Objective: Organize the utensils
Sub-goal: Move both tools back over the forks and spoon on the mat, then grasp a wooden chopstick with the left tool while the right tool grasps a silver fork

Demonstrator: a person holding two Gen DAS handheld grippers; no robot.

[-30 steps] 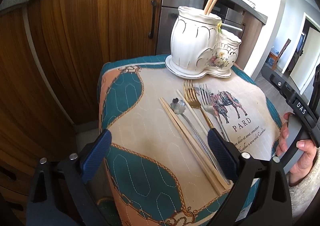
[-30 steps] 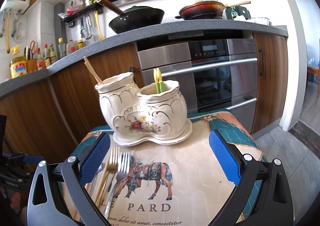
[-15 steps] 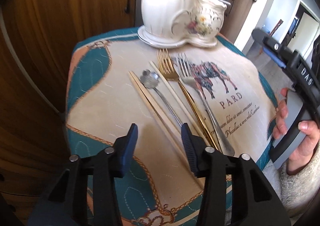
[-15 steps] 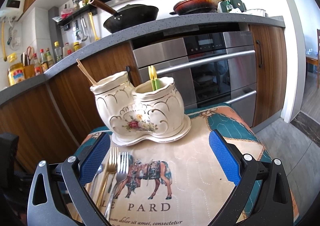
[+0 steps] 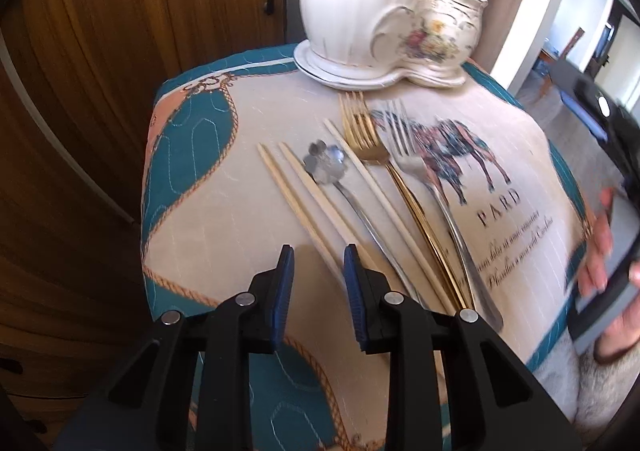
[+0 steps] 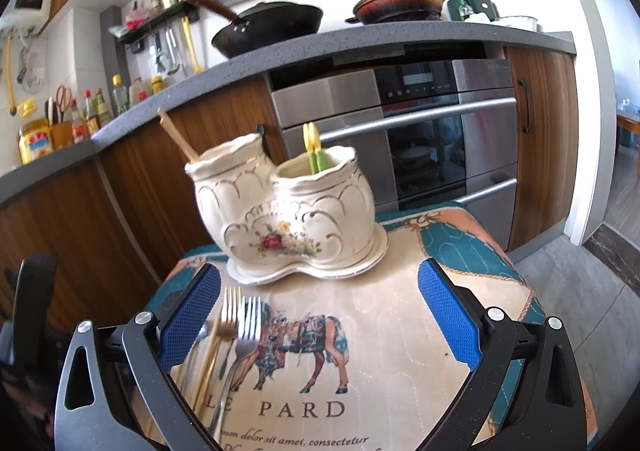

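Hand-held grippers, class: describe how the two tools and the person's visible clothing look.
The left hand-held gripper has a black plastic frame, silver rivets and dark blue ribbed pads. The right hand-held gripper has a grey-black frame with brighter blue textured pads. A fuzzy pale sleeve covers the wrist.

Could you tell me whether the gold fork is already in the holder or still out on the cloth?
Out: the gold fork lies flat on the cloth, before the ceramic holder.
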